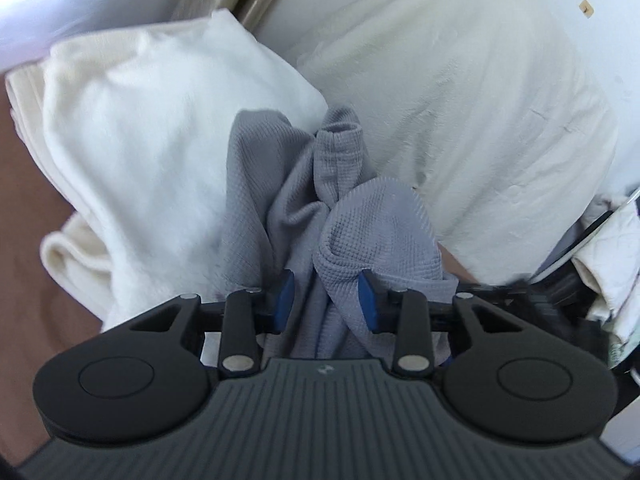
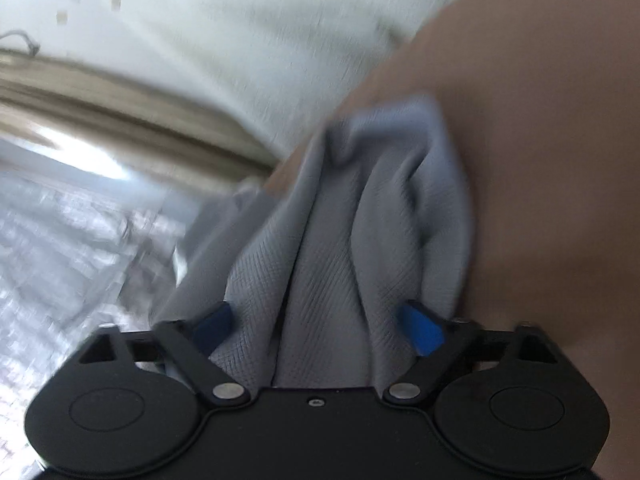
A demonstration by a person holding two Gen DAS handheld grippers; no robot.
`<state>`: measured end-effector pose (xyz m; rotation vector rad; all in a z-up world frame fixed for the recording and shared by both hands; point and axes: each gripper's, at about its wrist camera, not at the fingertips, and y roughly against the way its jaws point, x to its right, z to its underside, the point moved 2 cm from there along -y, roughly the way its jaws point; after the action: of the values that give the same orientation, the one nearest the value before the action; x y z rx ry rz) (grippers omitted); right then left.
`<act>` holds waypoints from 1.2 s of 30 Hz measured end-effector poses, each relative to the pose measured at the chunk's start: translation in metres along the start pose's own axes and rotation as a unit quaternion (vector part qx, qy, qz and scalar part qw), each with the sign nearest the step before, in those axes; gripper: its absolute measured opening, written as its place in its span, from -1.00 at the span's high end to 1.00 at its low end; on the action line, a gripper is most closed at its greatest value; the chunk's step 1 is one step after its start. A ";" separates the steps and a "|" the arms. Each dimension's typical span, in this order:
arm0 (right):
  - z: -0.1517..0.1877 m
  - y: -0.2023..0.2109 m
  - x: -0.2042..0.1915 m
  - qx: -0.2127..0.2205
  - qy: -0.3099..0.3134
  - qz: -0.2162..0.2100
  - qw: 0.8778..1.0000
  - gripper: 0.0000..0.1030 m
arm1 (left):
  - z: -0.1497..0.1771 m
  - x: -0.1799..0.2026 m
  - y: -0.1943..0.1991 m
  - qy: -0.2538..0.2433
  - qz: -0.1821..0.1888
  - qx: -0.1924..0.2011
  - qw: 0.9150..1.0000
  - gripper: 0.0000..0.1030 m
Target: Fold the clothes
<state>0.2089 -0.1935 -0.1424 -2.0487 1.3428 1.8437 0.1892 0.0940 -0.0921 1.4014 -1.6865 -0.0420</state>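
Already the grey cloth (image 1: 280, 200) is bunched between the jaws of both grippers. The left gripper (image 1: 326, 300) has its jaws partly closed, blue pads (image 1: 285, 300) beside the folds, though I cannot tell whether they pinch. The right gripper (image 2: 316, 324) stands wider, not pressing the cloth. The risk is plain: a wad caught instead of 1 edge would lift as a lump, drag the white towel (image 1: 160, 140) just beside it, and spoil the fold.

One grey garment (image 1: 280, 184), two white cloths (image 1: 152, 128).
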 end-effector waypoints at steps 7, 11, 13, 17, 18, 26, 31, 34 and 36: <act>0.029 -0.013 -0.027 -0.017 0.102 0.027 0.994 0.01 | 0.016 -0.030 -0.040 0.100 0.033 -0.072 0.992 0.54; 0.035 -0.002 -0.031 -0.051 0.126 0.007 0.991 0.19 | 0.018 -0.024 -0.042 0.113 0.067 -0.097 0.986 0.65; 0.035 0.007 -0.028 -0.062 0.125 -0.008 0.990 0.21 | 0.019 -0.026 -0.040 0.139 0.090 -0.124 0.978 0.65; 0.034 0.031 -0.015 -0.068 0.110 -0.056 0.990 0.23 | 0.020 -0.012 -0.030 0.122 0.134 -0.138 0.974 0.65; 0.036 0.041 -0.016 -0.065 0.123 -0.052 0.989 0.23 | 0.025 -0.002 -0.026 0.107 0.137 -0.143 0.974 0.65; 0.077 0.151 0.009 -0.062 0.195 -0.021 0.979 0.25 | 0.080 0.099 0.023 -0.060 0.127 -0.192 0.971 0.65; 0.117 0.225 0.025 -0.060 0.227 0.014 0.972 0.26 | 0.138 0.165 0.053 -0.143 0.154 -0.200 0.957 0.65; 0.123 0.262 0.019 -0.046 0.265 0.042 0.962 0.26 | 0.158 0.182 0.069 -0.156 0.177 -0.189 0.953 0.65; 0.126 0.282 0.013 -0.040 0.275 0.043 0.960 0.26 | 0.169 0.186 0.085 -0.137 0.200 -0.183 0.953 0.65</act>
<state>-0.0672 -0.3009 -0.0539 -2.7196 1.5014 1.4207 0.0276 -0.1075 -0.0313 0.7887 -2.0412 -0.3176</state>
